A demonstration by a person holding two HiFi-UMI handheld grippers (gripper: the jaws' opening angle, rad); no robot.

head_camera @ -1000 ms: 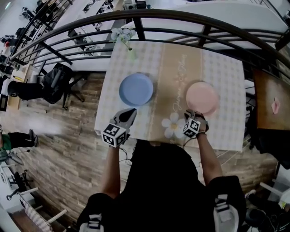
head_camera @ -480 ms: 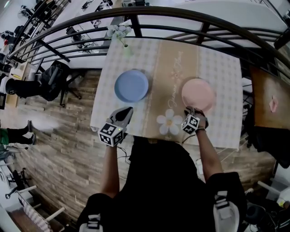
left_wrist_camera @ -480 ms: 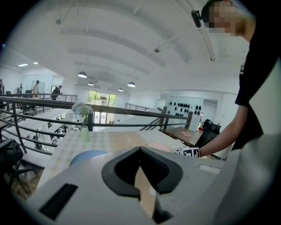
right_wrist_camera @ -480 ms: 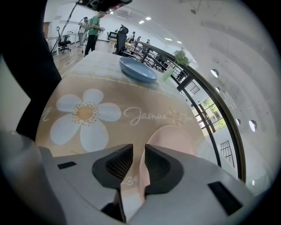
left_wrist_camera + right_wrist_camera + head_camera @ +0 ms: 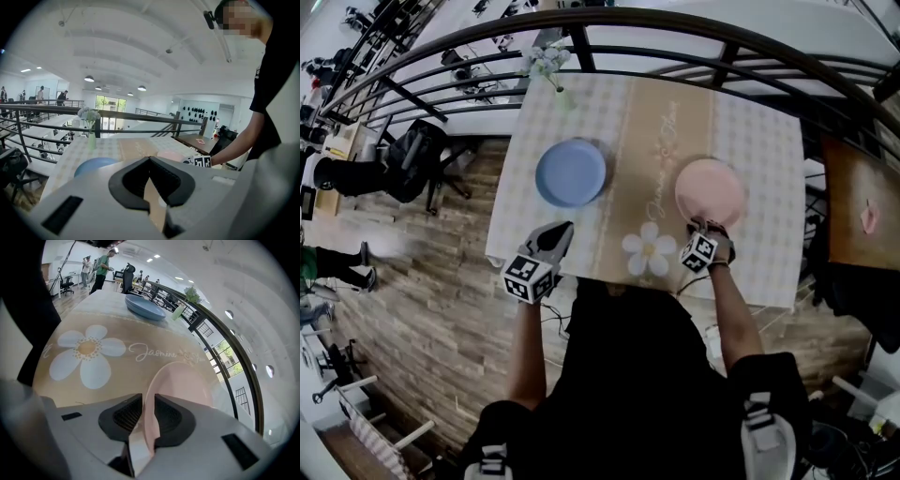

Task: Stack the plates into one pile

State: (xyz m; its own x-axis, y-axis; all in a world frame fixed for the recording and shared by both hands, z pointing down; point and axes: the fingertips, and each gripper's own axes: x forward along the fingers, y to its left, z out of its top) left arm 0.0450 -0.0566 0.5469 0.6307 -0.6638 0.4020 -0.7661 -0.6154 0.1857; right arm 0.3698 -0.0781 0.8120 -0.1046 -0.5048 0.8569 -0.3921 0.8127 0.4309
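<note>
Head view: blue plate (image 5: 570,172) sits at 9 o'clock on the tabletop (image 5: 750,253), pink plate (image 5: 710,192) at 3 o'clock, well apart; the right claw (image 5: 705,228) is on the pink plate's 6 o'clock rim; the left claw (image 5: 558,232) hovers at 7 o'clock of the blue plate, near the tabletop's edge. Left gripper view: tips together, clenched on nothing; the blue plate lies beyond at 10 o'clock. Right gripper view: the pads are clamped on the pink rim, and it's a firm grasp.
</note>
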